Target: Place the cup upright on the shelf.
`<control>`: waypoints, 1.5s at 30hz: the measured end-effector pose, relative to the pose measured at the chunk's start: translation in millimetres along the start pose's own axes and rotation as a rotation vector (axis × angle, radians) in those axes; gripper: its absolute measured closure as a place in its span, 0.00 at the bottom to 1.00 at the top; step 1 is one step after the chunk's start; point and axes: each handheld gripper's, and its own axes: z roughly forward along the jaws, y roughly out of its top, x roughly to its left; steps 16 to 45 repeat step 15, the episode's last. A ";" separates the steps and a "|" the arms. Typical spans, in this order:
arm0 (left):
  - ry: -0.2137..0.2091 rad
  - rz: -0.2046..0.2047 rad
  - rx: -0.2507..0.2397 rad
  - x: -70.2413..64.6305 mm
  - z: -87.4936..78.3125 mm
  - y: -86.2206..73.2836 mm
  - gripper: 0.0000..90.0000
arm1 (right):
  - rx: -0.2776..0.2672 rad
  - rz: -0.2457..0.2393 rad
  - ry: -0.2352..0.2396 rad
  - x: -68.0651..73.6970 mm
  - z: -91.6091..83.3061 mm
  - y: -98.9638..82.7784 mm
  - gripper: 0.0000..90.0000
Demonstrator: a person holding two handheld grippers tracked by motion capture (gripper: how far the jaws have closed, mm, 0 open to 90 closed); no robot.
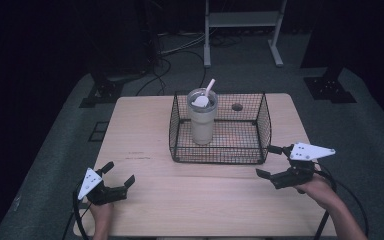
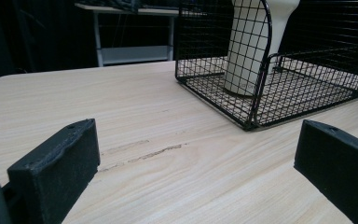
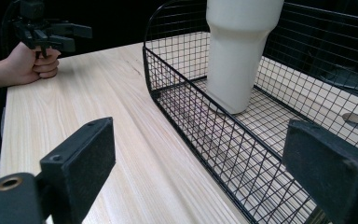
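A black wire basket (image 1: 260,125) stands at the back middle of the wooden table (image 1: 140,125). Inside its left part a cream tumbler (image 1: 202,120) stands upright, with a lid and a pale straw (image 1: 210,87). My left gripper (image 1: 120,172) rests open near the table's front left corner, well apart from the basket. At the front right my right gripper (image 1: 266,161) is open, just off the basket's front right corner. The left gripper view has the open left gripper (image 2: 198,140) facing the basket (image 2: 261,107) and tumbler (image 2: 247,46). In the right gripper view the open right gripper (image 3: 200,142) faces the basket (image 3: 191,126) and tumbler (image 3: 240,56).
A dark round hole (image 1: 237,106) lies in the tabletop behind the basket. On the floor beyond stand a white frame (image 1: 242,20), loose cables (image 1: 165,65) and two black stand bases (image 1: 100,92). The other hand holding the left gripper (image 3: 51,32) is visible far off in the right gripper view.
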 end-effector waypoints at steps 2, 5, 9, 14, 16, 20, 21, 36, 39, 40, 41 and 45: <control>0.000 0.000 0.000 0.1 0.0 0.0 0.00 | -0.002 0.006 -0.002 1.5 -0.5 -3.0 0.10; 0.001 0.000 0.003 0.1 -0.2 0.1 0.00 | 0.012 0.006 -0.007 3.4 -0.2 -8.7 0.10; 0.001 -0.001 0.003 0.2 -0.3 0.1 0.00 | 0.011 0.012 -0.010 6.9 -0.9 -15.5 0.10; 0.003 0.000 0.003 0.4 -0.1 0.2 0.00 | 0.008 0.032 -0.020 8.7 -0.7 -23.2 0.10; 0.003 0.000 0.003 0.5 0.0 0.2 0.00 | 0.006 0.039 -0.024 9.2 -0.7 -24.6 0.10; 0.003 0.000 0.003 0.5 0.0 0.2 0.00 | 0.006 0.039 -0.024 9.2 -0.7 -24.6 0.10; 0.003 0.000 0.003 0.5 0.0 0.2 0.00 | 0.006 0.039 -0.024 9.2 -0.7 -24.6 0.10; 0.003 0.000 0.003 0.5 0.0 0.2 0.00 | 0.006 0.039 -0.024 9.2 -0.7 -24.6 0.10; 0.003 0.000 0.003 0.5 0.0 0.2 0.00 | 0.006 0.039 -0.024 9.2 -0.7 -24.6 0.10; 0.003 0.000 0.003 0.5 0.0 0.2 0.00 | 0.006 0.039 -0.024 9.2 -0.7 -24.6 0.10; 0.003 0.000 0.003 0.5 0.0 0.2 0.00 | 0.006 0.039 -0.024 9.2 -0.7 -24.6 0.10; 0.003 0.000 0.003 0.5 0.0 0.2 0.00 | 0.006 0.039 -0.024 9.2 -0.7 -24.6 0.10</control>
